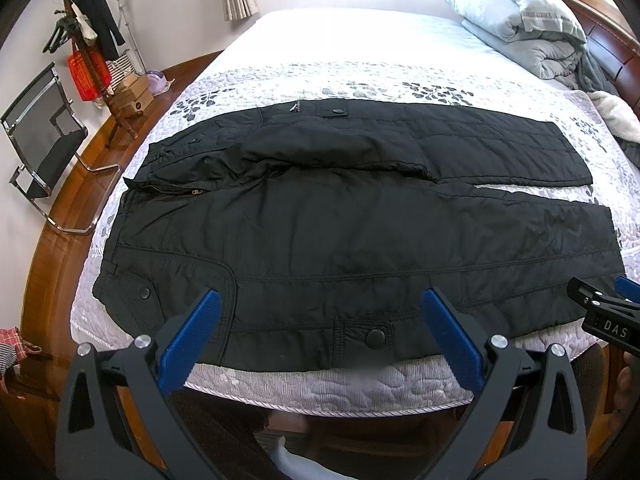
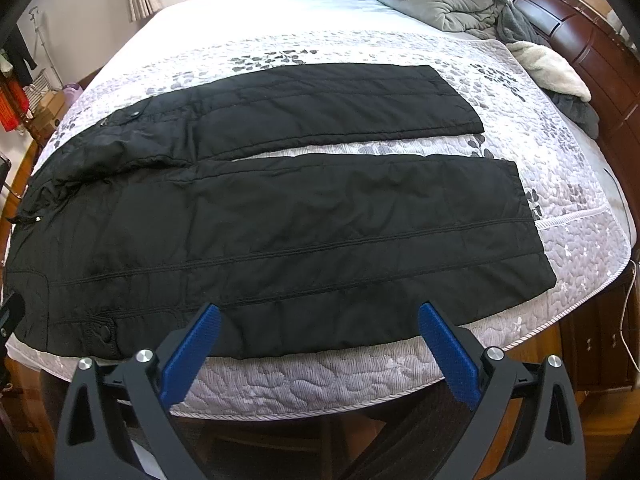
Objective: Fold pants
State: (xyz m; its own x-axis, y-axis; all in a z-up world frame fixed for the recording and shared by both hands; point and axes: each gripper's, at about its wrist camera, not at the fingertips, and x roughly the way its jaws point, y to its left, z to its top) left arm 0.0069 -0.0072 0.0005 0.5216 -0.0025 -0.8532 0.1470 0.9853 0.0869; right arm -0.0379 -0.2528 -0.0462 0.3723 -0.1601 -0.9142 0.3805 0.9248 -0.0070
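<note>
Black padded pants (image 1: 320, 220) lie spread flat across the bed, waist to the left, both legs running right with a gap between them. They also show in the right wrist view (image 2: 280, 220). My left gripper (image 1: 320, 300) is open and empty, held over the near edge of the pants by the thigh. My right gripper (image 2: 318, 314) is open and empty over the near leg's lower edge; it shows at the right edge of the left wrist view (image 1: 600, 296).
The bed has a white and grey leaf-print quilt (image 1: 360, 384). Folded grey bedding (image 1: 520, 20) is piled at the far right by the wooden headboard (image 2: 580, 40). A chair (image 1: 40, 140) and coat stand (image 1: 80, 40) are left of the bed.
</note>
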